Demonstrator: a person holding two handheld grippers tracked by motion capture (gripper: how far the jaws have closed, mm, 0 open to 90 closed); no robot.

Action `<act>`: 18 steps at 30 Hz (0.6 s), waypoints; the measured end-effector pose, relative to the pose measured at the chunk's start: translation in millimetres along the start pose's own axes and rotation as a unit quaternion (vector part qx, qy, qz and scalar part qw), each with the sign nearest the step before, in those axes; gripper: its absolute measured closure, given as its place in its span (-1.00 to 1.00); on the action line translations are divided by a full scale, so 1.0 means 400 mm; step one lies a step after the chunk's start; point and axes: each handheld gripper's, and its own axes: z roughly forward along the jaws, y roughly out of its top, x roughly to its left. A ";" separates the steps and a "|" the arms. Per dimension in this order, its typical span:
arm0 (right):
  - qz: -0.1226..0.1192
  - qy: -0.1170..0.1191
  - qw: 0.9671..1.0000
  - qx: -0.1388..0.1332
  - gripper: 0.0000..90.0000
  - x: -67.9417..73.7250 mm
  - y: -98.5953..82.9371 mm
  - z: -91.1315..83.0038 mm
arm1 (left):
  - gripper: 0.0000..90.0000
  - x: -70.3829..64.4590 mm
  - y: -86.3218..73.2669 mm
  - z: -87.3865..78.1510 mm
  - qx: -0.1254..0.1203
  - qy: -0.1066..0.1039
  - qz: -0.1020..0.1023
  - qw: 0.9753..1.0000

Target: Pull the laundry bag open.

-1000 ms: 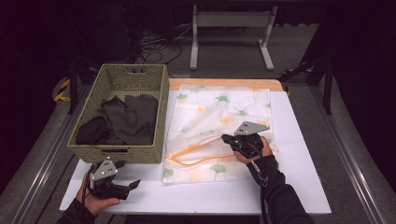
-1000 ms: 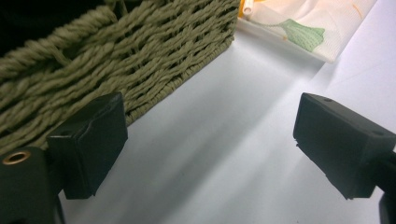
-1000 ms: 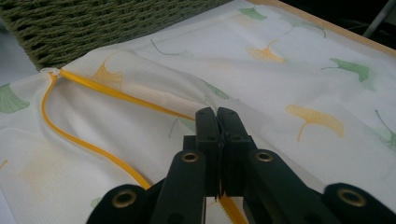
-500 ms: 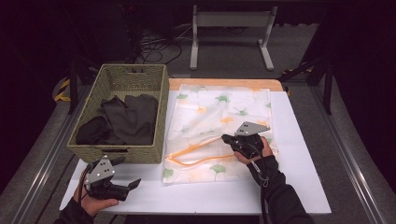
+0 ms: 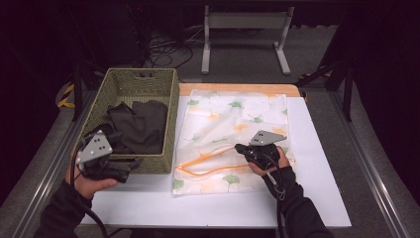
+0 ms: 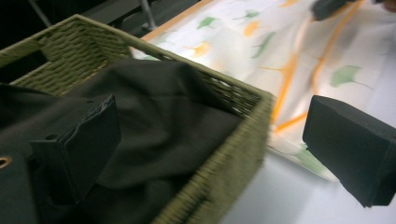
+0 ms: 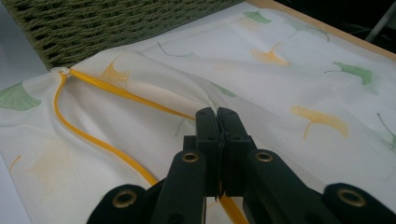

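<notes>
At the far left of the table, the left gripper (image 5: 130, 169) is held just over the near rim of the woven basket (image 5: 168, 124), its jaws spread wide with nothing between them. In the left gripper view one jaw hangs above the dark clothing (image 6: 154, 116) and the other outside the basket wall, over the white table (image 5: 317, 163). The basket holds only this dark clothing, a loosely crumpled heap of black fabric (how many pieces cannot be told), which fills most of its floor and leans against the near wall.

To the right, just beside the basket, the laundry bag (image 5: 233, 116) lies flat on the table, a pale mesh bag printed with green and orange leaves. Its orange zipper (image 5: 208, 171) is seen open along the near part, the two edges parted into a loop. Nothing can be made out inside the bag; it looks flat and empty.

Further right, the right gripper (image 5: 238, 147) rests on the bag with its jaws pressed together, pinching the upper edge of the opening beside the zipper, as the right gripper view shows.

The work is judged to be at an early stage: the bag has been opened and its mouth is held, while the clothing is not yet gripped or lifted. What is left is for the clothing to be taken, moved into the bag, and the zipper closed.
</notes>
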 end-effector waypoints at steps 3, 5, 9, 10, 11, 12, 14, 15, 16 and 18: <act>0.002 0.001 1.000 0.000 0.96 -0.003 -0.002 -0.001 | -0.91 0.028 0.024 0.022 0.025 0.002 0.006 1.000; 0.004 0.002 1.000 0.001 0.96 -0.005 -0.003 0.001 | -0.91 0.054 0.043 0.046 0.043 -0.002 0.005 0.999; 0.006 0.005 1.000 0.008 0.96 -0.006 -0.009 0.010 | -0.91 0.100 0.069 0.101 0.069 -0.007 -0.002 0.998; 0.006 0.005 1.000 0.010 0.96 -0.006 -0.010 0.011 | -0.91 0.109 0.072 0.117 0.076 -0.008 -0.004 0.997; 0.005 0.006 1.000 0.012 0.96 -0.006 -0.011 0.012 | -0.92 0.120 0.075 0.136 0.085 -0.009 -0.006 0.996; 0.006 0.007 1.000 0.015 0.96 -0.006 -0.013 0.013 | -0.92 0.128 0.077 0.152 0.094 -0.010 -0.008 0.995; 0.008 0.009 1.000 0.018 0.96 -0.007 -0.016 0.014 | -0.92 0.146 0.079 0.189 0.122 -0.005 -0.016 0.992; 0.008 0.009 1.000 0.018 0.96 -0.007 -0.016 0.014 | -0.92 0.146 0.079 0.189 0.122 -0.005 -0.016 0.992; 0.007 0.010 1.000 0.020 0.96 -0.007 -0.018 0.015 | -0.92 0.155 0.079 0.208 0.137 0.001 -0.015 0.990; 0.007 0.011 1.000 0.024 0.96 -0.008 -0.022 0.018 | -0.92 0.165 0.076 0.231 0.151 0.007 -0.022 0.988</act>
